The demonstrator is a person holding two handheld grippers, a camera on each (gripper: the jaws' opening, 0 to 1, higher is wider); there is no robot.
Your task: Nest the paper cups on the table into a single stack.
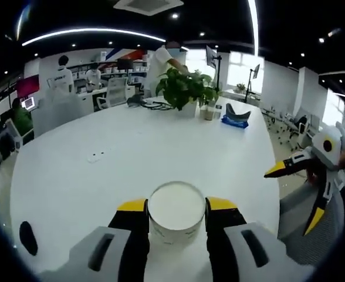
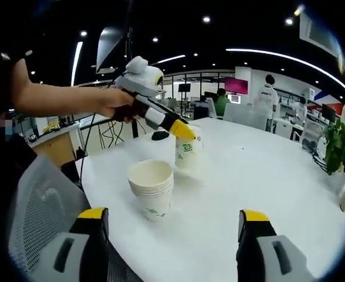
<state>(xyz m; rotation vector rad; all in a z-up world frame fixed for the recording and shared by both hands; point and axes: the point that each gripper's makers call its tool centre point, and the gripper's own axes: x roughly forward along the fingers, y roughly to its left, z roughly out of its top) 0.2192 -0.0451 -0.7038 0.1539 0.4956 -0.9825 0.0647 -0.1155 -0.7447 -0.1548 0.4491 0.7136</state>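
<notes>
Right gripper view: a stack of nested paper cups [image 2: 151,192] is seen upright on the white surface [image 2: 260,176], near its front edge, between the two jaws of the right hand-held gripper [image 2: 173,226] but well clear of both.
Single cup: one more paper cup [image 2: 188,151] is held behind the stack by the left hand-held gripper [image 2: 181,130], which is gripped by a person's hand [image 2: 115,103]; whether the cup's base is touching the surface cannot be told.
Left gripper view: the same cup [image 1: 176,212] is seen from above between the left hand-held gripper's [image 1: 176,207] yellow-tipped jaws, which are closed against its sides.
Right hand-held gripper: its jaws are spread wide with nothing between them; it is also seen at the right edge of the left gripper view [image 1: 301,191].
Progress: several cups are already nested, and the held cup is judged to be what is left to add; no other loose cup is seen.
Contents: the top cup of the stack looks empty, and the held cup shows a plain pale inside.
Surroundings: a potted plant [image 1: 185,89] and a blue box [image 1: 235,120] are placed at the far end of the surface; a chair back [image 2: 43,211] is close to the near edge; people are seen at desks beyond.
</notes>
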